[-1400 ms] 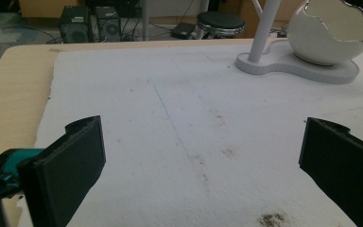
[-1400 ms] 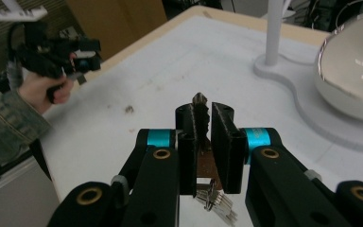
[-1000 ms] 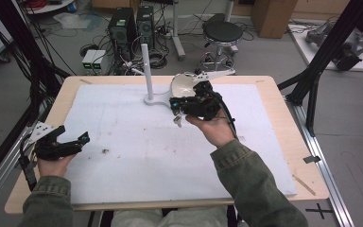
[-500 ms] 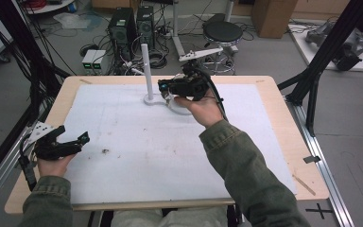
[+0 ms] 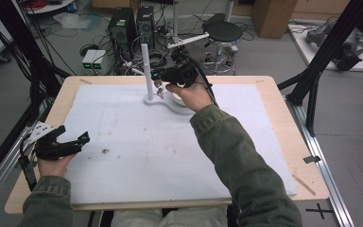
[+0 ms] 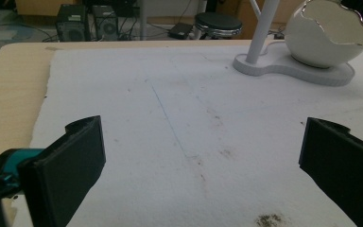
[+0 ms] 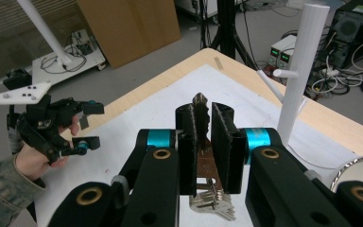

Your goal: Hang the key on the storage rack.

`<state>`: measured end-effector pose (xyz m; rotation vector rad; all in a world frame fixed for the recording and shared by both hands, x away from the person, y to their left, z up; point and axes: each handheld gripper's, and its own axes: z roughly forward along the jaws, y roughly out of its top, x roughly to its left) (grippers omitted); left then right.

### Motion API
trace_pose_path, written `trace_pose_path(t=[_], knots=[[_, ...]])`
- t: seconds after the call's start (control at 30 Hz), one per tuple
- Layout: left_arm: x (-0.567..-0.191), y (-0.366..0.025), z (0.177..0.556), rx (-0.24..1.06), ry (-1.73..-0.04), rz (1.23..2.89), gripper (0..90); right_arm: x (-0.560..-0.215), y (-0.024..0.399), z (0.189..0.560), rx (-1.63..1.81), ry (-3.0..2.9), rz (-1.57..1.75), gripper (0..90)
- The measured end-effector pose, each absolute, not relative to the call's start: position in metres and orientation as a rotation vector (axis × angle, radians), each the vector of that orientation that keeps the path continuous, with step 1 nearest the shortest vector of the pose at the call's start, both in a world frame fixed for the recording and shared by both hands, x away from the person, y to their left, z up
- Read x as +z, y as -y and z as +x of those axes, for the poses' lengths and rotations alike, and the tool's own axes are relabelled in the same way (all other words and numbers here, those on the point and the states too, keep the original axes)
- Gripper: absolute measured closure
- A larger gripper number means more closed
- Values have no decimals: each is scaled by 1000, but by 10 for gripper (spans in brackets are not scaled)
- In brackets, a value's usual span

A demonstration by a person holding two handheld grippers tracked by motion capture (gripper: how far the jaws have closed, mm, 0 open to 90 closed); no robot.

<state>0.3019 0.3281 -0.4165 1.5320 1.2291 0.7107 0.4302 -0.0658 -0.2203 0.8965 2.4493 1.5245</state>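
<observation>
A white stand (image 5: 163,102) at the back of the table has an upright post (image 5: 147,71) with a side peg (image 7: 282,73). Beside the post sits a white egg-shaped bowl (image 6: 328,33), largely behind the person's right hand in the high view. My right gripper (image 5: 158,77) is held above the stand, close beside the post, and is shut on a bunch of keys (image 7: 211,197). One key tip pokes up between its jaws, and the rest of the keys (image 5: 159,88) dangle below. My left gripper (image 5: 73,135) rests open at the front left with nothing between its jaws.
A white foam mat (image 5: 170,142) with a few dark specks (image 6: 268,220) covers most of the wooden table (image 5: 283,118). Computers, cables and a stool (image 5: 223,32) stand on the floor behind the table. Black frame posts (image 5: 328,52) flank both sides.
My right gripper has moved left and toward the back, from over the bowl to beside the post, with the keys still in it. The left gripper has stayed put.
</observation>
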Motion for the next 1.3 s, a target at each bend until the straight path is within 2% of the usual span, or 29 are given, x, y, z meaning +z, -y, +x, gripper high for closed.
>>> trace_pose_path(t=[0.47, 1.0, 1.3], knots=[[-417, -330, 302, 711, -1235, 1515, 17, -213, 60, 460, 1551, -2436, 927, 809], [-417, -331, 304, 696, -1233, 1510, 17, -199, 27, 496, 1473, -2487, 921, 809], [-418, -334, 301, 697, -1243, 1499, 17, -215, 20, 518, 1477, -2500, 969, 809]])
